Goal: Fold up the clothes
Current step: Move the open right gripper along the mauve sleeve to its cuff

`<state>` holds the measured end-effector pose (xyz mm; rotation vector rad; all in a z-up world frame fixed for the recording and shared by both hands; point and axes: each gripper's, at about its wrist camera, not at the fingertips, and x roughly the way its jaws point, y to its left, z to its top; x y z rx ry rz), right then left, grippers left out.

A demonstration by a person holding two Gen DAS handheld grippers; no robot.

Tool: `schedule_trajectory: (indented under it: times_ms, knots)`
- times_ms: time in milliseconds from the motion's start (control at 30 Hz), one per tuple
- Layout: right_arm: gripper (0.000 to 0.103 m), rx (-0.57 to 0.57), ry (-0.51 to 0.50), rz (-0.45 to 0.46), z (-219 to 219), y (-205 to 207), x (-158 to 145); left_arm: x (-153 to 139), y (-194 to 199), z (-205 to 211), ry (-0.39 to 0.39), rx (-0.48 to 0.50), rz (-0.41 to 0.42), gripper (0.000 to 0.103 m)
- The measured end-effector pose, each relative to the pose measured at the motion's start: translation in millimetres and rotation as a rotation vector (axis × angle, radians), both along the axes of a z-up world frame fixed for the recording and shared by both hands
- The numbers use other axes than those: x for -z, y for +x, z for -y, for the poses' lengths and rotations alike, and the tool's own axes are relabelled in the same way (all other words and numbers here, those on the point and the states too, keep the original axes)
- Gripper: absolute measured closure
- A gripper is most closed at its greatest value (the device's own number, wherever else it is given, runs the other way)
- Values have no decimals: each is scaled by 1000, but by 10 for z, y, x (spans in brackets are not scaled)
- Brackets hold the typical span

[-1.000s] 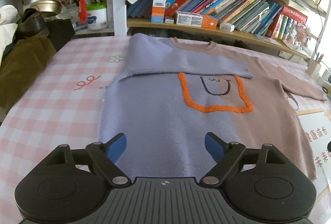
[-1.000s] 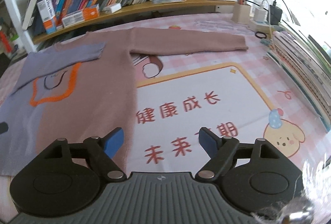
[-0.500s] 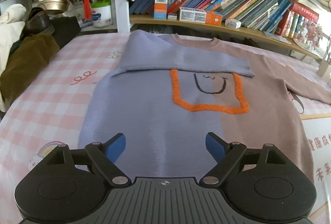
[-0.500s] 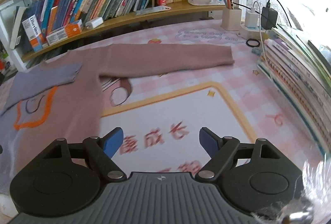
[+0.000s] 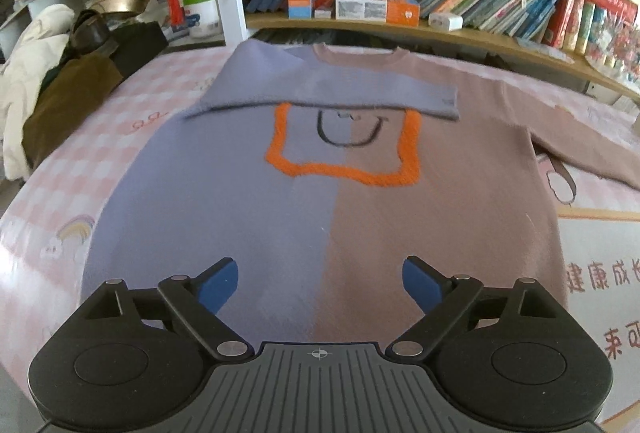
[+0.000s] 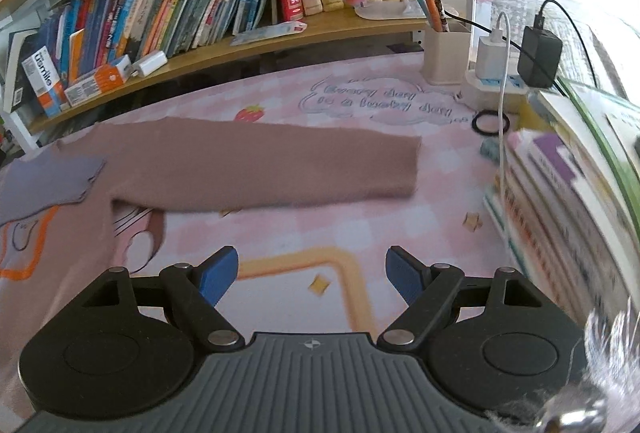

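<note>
A sweater [image 5: 320,201], half lavender and half brown with an orange outline on the chest, lies flat on the pink checked table. Its lavender sleeve [image 5: 328,89] is folded across the chest. Its brown sleeve [image 6: 260,165] lies stretched out to the right. My left gripper [image 5: 320,283] is open and empty above the sweater's lower hem. My right gripper [image 6: 312,279] is open and empty above the bare mat, in front of the brown sleeve.
A bookshelf [image 5: 440,9] full of books runs along the back. Piled clothes [image 5: 52,73] lie at the far left. A stack of books [image 6: 568,185], chargers with cables [image 6: 504,69] and a pen holder [image 6: 444,53] stand at the right.
My left gripper has pulled back toward the sweater's hem and shifted right. My right gripper has swung right and forward, toward the outstretched brown sleeve. Both stay open.
</note>
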<state>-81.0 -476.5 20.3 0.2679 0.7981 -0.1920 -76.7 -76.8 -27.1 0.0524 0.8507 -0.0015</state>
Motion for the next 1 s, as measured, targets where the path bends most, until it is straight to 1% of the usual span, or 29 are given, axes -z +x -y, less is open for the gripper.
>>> schedule_trajectory:
  times_ms: [100, 267, 633, 1000]
  knots:
    - [23, -14, 12, 2, 155, 105, 16, -10, -70, 75, 18, -24, -11, 11]
    - [23, -45, 10, -12, 273, 241, 86, -20, -140, 141, 42, -61, -26, 11]
    - [21, -80, 28, -42, 374, 355, 208, -21, -179, 283, 63, -86, -35, 11]
    - [21, -73, 62, -55, 437, 383, 271, -39, -194, 316, 81, -94, -34, 11]
